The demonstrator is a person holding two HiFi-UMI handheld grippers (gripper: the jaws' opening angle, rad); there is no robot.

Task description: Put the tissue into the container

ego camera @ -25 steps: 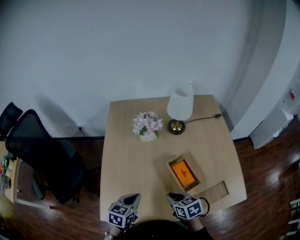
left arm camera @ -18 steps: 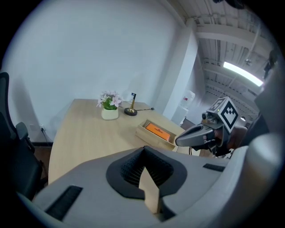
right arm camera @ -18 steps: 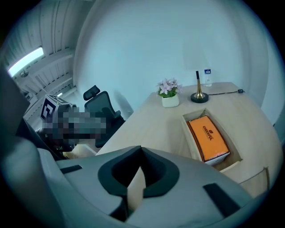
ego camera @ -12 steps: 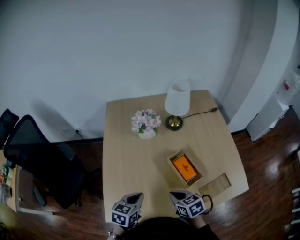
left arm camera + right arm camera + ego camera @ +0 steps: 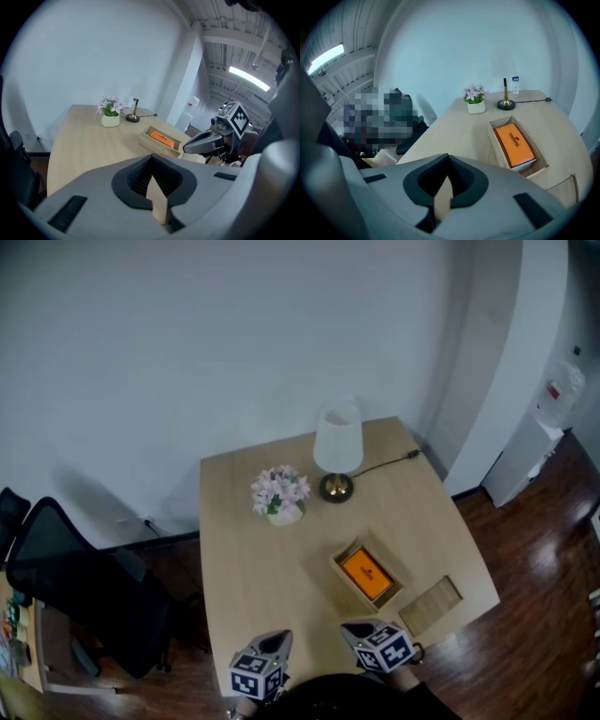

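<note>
An orange tissue pack [image 5: 366, 574] lies inside an open wooden container [image 5: 336, 563] at the table's right middle. The right gripper view shows the same tissue pack [image 5: 515, 143] within the container's walls [image 5: 497, 140]. My left gripper [image 5: 277, 639] and right gripper [image 5: 350, 627] hover side by side over the table's near edge, short of the container. Both are shut with nothing between the jaws. In the left gripper view, my left gripper [image 5: 151, 161] points along the table and my right gripper [image 5: 186, 148] hangs at the right. My right gripper [image 5: 447, 161] points toward the container.
A flat wooden lid [image 5: 430, 601] lies right of the container near the table corner. A pot of pink flowers [image 5: 277, 493] and a white-shaded lamp [image 5: 337, 442] with a cord stand at the far side. A black office chair [image 5: 75, 587] stands left of the table.
The head view has drifted, so the table sits a little lower and to the left in frame. Both grippers stay at the near edge. Nothing on the table has moved.
</note>
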